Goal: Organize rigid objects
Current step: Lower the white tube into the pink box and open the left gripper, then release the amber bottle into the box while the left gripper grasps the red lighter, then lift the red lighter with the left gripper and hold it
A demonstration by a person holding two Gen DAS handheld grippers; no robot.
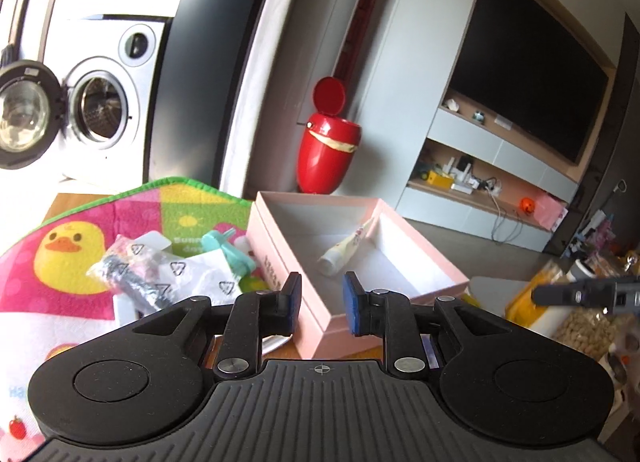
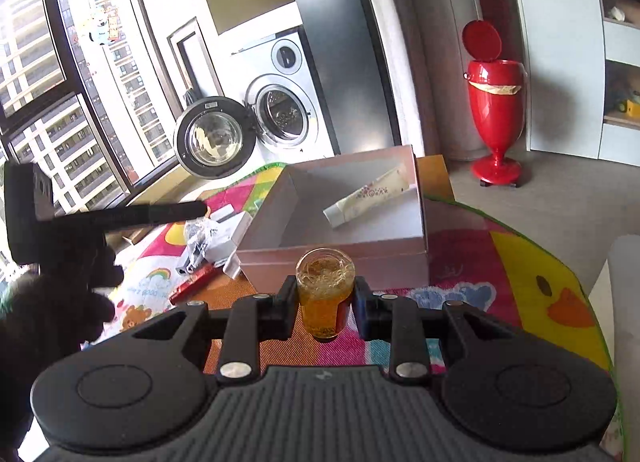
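On the duck-print mat (image 2: 532, 274) (washing machine (image 2: 286, 102) behind) sits a pink box (image 2: 340, 258); right gripper (image 2: 325, 302) clamps a jar (image 2: 325, 294), left gripper (image 1: 321, 302) gapes empty.

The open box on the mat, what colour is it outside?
Pale pink outside, white inside; the box shows best in the left wrist view.

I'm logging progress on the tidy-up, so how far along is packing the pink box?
Done: one cream tube already lies inside the pink box. In hand: the right gripper is shut on a small amber jar, just in front of the box. The left gripper is open and empty. Left: the bagged item, teal clip and red stick lie on the mat.
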